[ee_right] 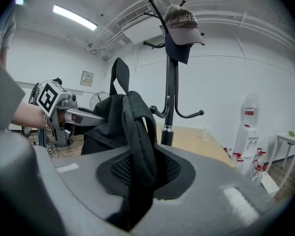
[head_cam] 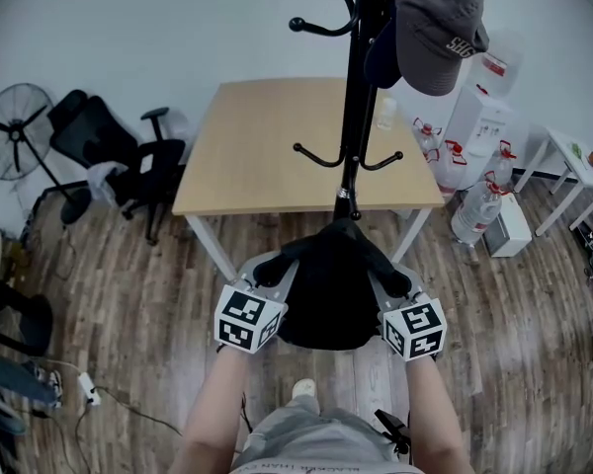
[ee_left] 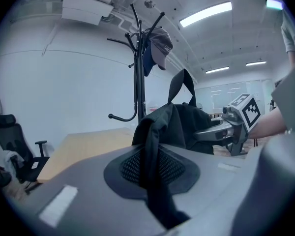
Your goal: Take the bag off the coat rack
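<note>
A black bag (head_cam: 328, 299) hangs between my two grippers, just in front of the black coat rack (head_cam: 356, 117). My left gripper (head_cam: 269, 271) is shut on one black strap (ee_left: 155, 181). My right gripper (head_cam: 399, 282) is shut on the other strap (ee_right: 140, 151). In the left gripper view the bag (ee_left: 189, 124) bulges beyond my jaws, with its top loop standing free of any hook. The right gripper (ee_left: 236, 119) shows behind it. A grey cap (head_cam: 435, 28) and a dark garment hang on the rack's upper hooks. The two lower hooks carry nothing.
A light wooden table (head_cam: 267, 146) stands behind the rack. A black office chair (head_cam: 114, 151) and a fan (head_cam: 15, 131) are at the left. Water bottles (head_cam: 474, 210), a dispenser (head_cam: 484, 107) and a small white table (head_cam: 573, 161) are at the right. Cables (head_cam: 89, 393) lie on the floor.
</note>
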